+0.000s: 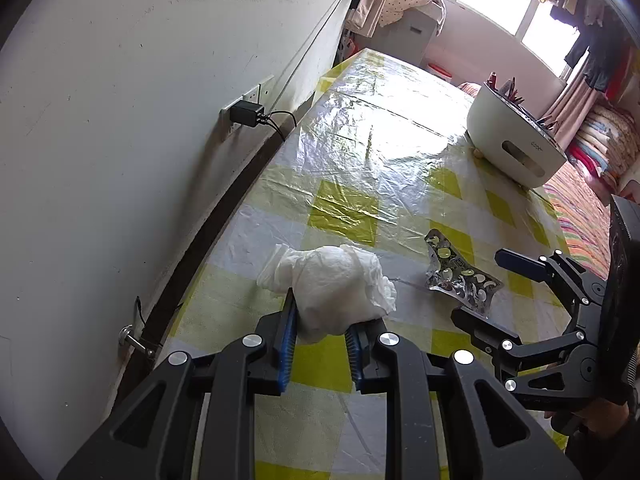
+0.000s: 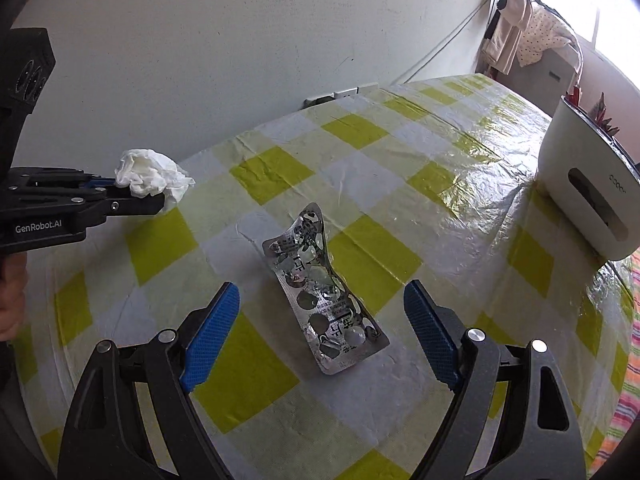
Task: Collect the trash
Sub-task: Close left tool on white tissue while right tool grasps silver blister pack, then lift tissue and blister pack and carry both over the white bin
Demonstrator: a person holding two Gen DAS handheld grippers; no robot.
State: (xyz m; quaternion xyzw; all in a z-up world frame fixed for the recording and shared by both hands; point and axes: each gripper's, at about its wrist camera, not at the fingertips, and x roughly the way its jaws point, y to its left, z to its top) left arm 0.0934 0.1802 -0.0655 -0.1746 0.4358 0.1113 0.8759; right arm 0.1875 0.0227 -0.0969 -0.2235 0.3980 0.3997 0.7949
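A crumpled white tissue (image 1: 336, 284) sits between the blue pads of my left gripper (image 1: 324, 320), which is shut on it just above the yellow-checked table (image 1: 344, 208). The tissue (image 2: 150, 176) and the left gripper (image 2: 132, 196) also show in the right wrist view. A used silver pill blister pack (image 2: 324, 296) lies on the table between the wide-open fingers of my right gripper (image 2: 322, 304). The fingers stand apart from it on both sides. The pack (image 1: 460, 272) and the open right gripper (image 1: 480, 284) also show in the left wrist view.
A white desktop bin (image 1: 516, 136) with red scraps inside stands at the table's far right; it also shows in the right wrist view (image 2: 588, 192). A white wall (image 1: 120, 120) with a socket and black plug (image 1: 248, 114) runs along the table's left side.
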